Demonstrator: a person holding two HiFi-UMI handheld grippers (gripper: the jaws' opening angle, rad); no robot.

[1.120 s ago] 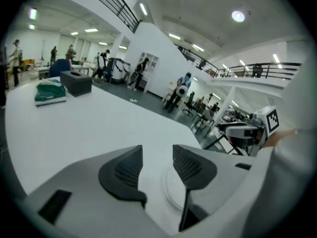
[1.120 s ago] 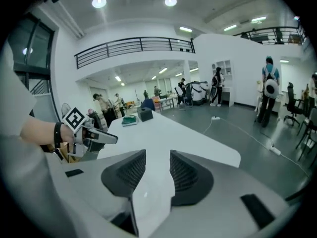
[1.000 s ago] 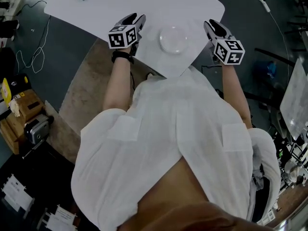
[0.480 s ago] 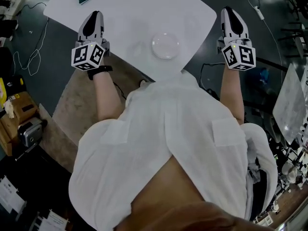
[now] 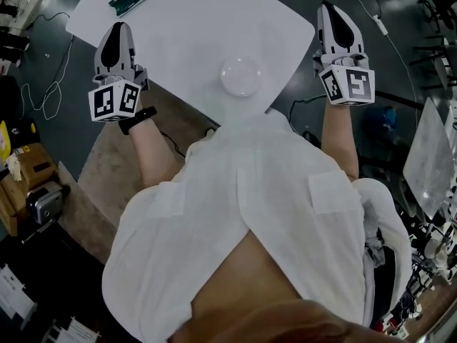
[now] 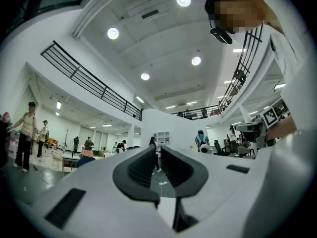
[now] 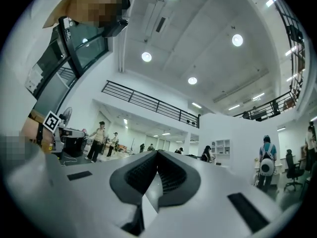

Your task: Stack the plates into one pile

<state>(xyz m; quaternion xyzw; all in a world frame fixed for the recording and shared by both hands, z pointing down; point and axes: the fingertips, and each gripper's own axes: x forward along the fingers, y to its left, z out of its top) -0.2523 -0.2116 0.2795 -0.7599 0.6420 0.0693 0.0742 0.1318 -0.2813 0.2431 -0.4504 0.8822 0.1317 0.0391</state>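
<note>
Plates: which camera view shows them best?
Head view: the plates show whole from above, by the white table's near corner. Left and right gripper views look out over the room and ceiling, showing no plates.

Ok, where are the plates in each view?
Head view: plates upper centre, by the white table's near edge.
Left gripper view: not in it.
Right gripper view: not in it.
Shared landmark: the person's head camera, in both gripper views.
</note>
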